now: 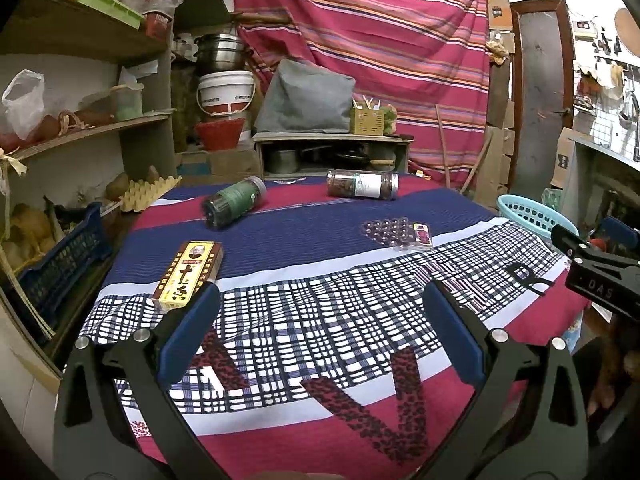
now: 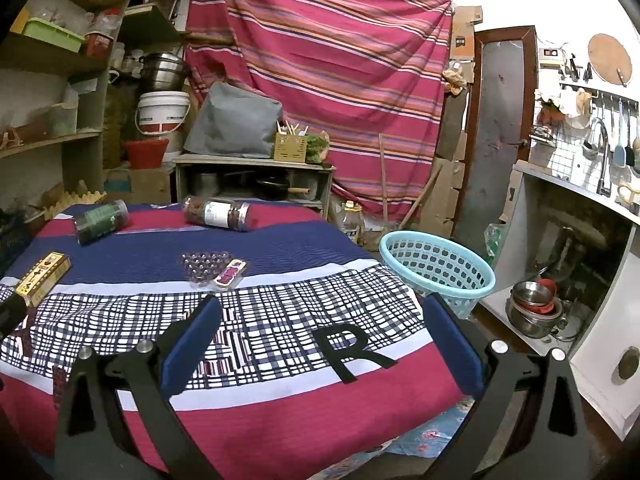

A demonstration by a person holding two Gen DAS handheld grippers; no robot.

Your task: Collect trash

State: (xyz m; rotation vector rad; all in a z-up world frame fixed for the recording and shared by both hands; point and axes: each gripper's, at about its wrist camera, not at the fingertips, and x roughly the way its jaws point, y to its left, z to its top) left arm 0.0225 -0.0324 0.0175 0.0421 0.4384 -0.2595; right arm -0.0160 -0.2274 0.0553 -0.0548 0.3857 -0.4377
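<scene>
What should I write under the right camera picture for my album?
Open right gripper over a table with two jars, beside a blue basket.

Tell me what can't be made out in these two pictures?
- Jar labels: both jars lie far back; print too small in either view.
- Basket: its inside bottom is hidden by its own wall; the left view cuts it behind the right claw.
- Box: the right view's edge and a dark claw tip cut it off.
- Blister pack: card print blurred.
</scene>
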